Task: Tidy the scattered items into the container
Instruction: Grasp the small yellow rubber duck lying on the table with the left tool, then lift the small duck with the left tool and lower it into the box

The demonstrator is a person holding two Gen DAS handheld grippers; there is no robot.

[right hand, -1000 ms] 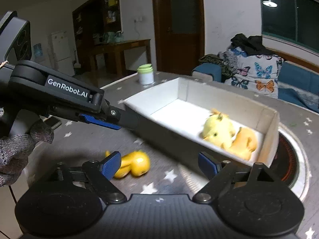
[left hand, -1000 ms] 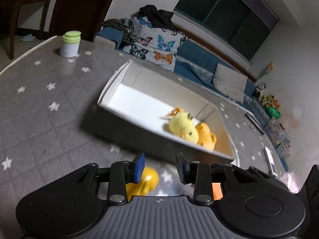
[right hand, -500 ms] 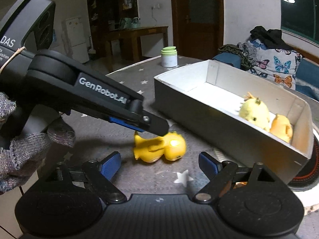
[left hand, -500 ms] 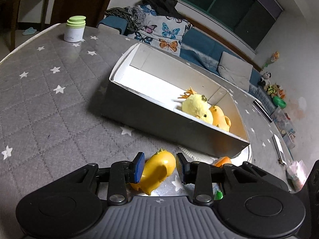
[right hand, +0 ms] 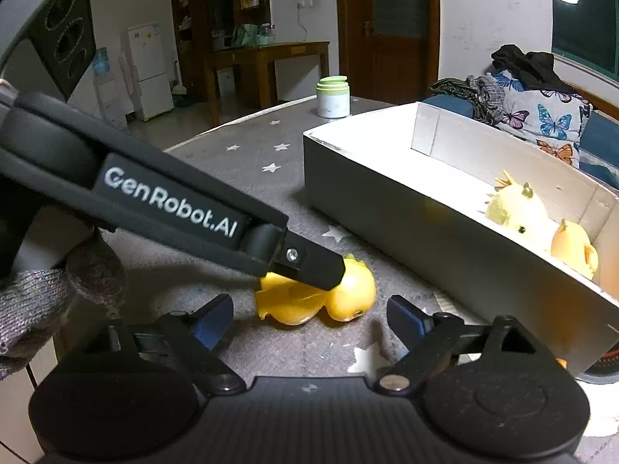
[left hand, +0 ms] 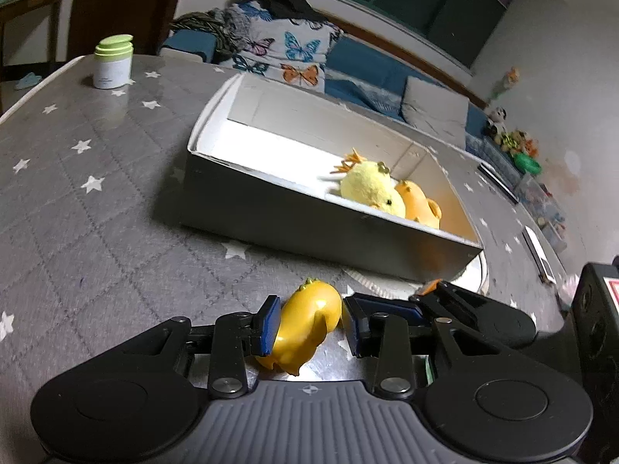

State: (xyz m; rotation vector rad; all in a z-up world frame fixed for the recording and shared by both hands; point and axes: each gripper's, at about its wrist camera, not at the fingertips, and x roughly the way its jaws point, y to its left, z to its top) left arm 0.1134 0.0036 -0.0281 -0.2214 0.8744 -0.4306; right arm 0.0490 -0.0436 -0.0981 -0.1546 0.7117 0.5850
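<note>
Low in the frame, our left gripper (left hand: 305, 323) stood open astride the glossy yellow plastic duck (left hand: 305, 324); we judged squeezing its body squarely best, while our right gripper (right hand: 309, 319), empty, was closing.

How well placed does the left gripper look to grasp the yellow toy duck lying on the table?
Probably yes. The left gripper already straddles the yellow toy duck, one blue pad at each side, with nothing between. The right gripper, its jaws closing on nothing, sits close in front of the duck and might crowd the lift.
</note>
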